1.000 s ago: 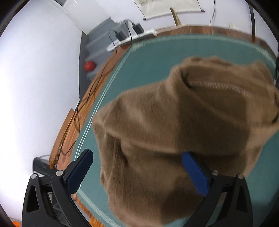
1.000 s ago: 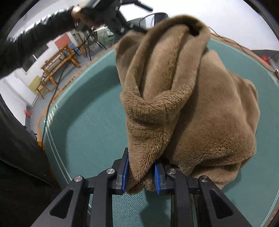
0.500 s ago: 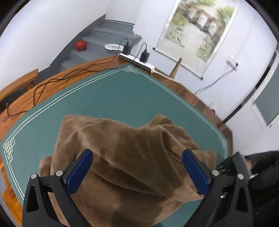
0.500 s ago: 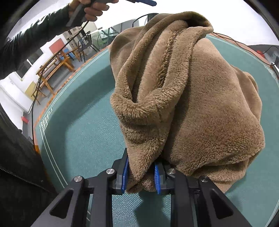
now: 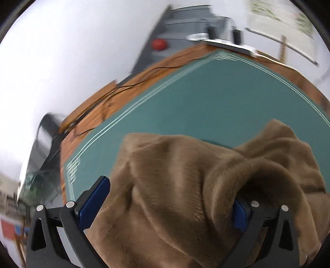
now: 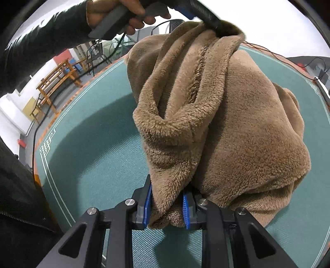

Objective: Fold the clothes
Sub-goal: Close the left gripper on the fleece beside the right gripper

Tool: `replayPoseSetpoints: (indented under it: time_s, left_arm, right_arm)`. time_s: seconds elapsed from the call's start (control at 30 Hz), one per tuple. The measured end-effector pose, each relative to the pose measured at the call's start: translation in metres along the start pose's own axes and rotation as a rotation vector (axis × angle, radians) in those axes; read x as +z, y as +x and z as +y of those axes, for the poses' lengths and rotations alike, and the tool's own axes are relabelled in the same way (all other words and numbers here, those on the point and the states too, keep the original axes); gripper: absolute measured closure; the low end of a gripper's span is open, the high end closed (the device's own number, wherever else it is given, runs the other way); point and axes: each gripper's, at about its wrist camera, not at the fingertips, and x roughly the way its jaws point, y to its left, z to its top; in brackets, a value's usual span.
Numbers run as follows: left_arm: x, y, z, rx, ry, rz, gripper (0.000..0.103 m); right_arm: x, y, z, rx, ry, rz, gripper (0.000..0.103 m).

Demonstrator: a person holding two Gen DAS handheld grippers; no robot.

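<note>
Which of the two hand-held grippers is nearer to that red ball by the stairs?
Left. The left hand-held gripper faces the table end where the red ball sits. The right hand-held gripper, shut on the brown fleece, shows no ball.

The left gripper (image 5: 168,203) now sits low and close to the fuzzy brown garment (image 5: 185,195), with brown fluff filling the gap between its wide-apart blue pads (image 5: 93,201). One second ago the cloth hung farther in front. This view is blurry now and it swings back to the table corner and the red ball (image 5: 158,44). In the right view, the person's hand (image 6: 123,18) comes closer, and the left tool's finger now pokes into the garment's top fold (image 6: 224,31).
</note>
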Motion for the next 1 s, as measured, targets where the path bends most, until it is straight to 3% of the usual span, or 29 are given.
replayPoseSetpoints:
  time_s: [0.13, 0.27, 0.43, 0.57, 0.6, 0.67, 0.77, 0.87, 1.0]
  left_arm:
    - [0.0, -0.028, 0.021, 0.094, -0.148, -0.076, 0.001]
    - [-0.021, -0.099, 0.042, 0.17, -0.261, -0.214, 0.0]
    - [-0.046, -0.187, 0.066, 0.266, -0.401, -0.386, 0.0]
    - [-0.064, -0.232, 0.059, 0.309, -0.461, -0.42, 0.0]
    - [-0.067, -0.239, 0.056, 0.312, -0.473, -0.422, 0.0]
    - [-0.075, -0.252, 0.05, 0.319, -0.497, -0.427, 0.0]
    - [-0.085, -0.273, 0.04, 0.33, -0.532, -0.435, 0.0]
    - [-0.096, -0.293, 0.03, 0.341, -0.567, -0.443, 0.0]
    - [-0.109, -0.317, 0.018, 0.357, -0.604, -0.449, 0.0]
  right_arm:
    - [0.0, -0.001, 0.007, -0.04, 0.001, -0.024, 0.078]
    - [0.003, -0.008, 0.015, -0.097, -0.014, -0.077, 0.077]
    - [0.012, -0.024, 0.008, -0.066, 0.059, -0.174, 0.072]
    - [0.017, -0.064, 0.004, 0.0, 0.132, -0.314, 0.064]
    - [0.017, -0.076, 0.006, 0.01, 0.143, -0.355, 0.049]
    - [0.016, -0.098, 0.013, 0.03, 0.157, -0.428, 0.036]
    - [0.016, -0.126, 0.029, 0.059, 0.144, -0.517, 0.034]
    - [0.019, -0.142, 0.042, 0.028, 0.139, -0.573, 0.033]
    - [0.018, -0.143, 0.025, -0.087, 0.19, -0.549, 0.033]
